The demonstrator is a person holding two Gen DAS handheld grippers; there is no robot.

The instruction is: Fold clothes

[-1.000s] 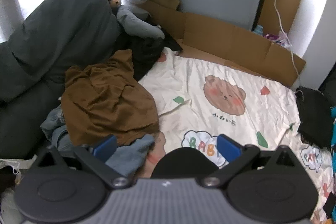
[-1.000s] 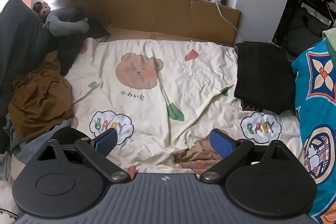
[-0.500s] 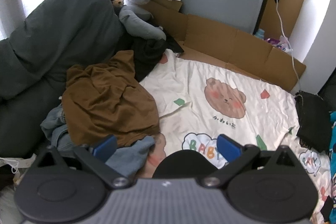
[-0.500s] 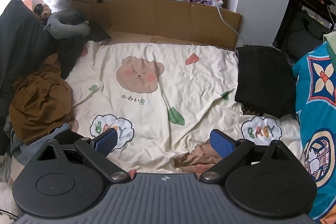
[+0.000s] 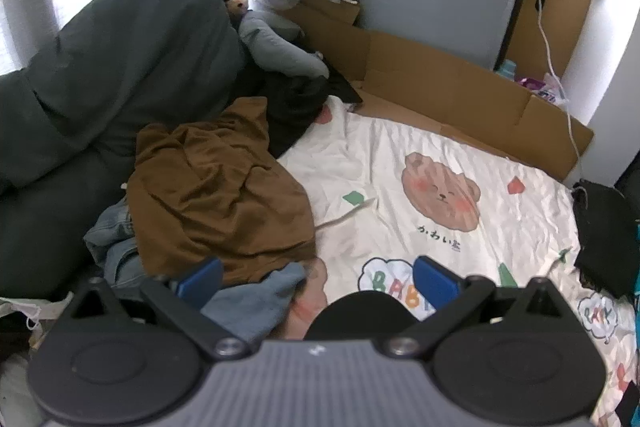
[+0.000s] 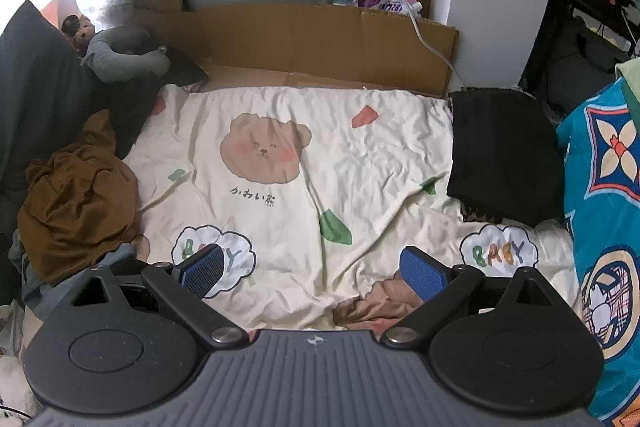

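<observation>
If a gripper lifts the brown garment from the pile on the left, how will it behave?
The brown garment lies crumpled in soft folds, so it will probably hang limp and unfold. It looks thin, so likely light. It rests on denim clothes, which may drag along.

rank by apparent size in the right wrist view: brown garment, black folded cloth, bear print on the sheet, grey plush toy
Largest to smallest:
1. brown garment and black folded cloth, too close to separate
2. bear print
3. grey plush toy, though it lies farther from the camera
</observation>
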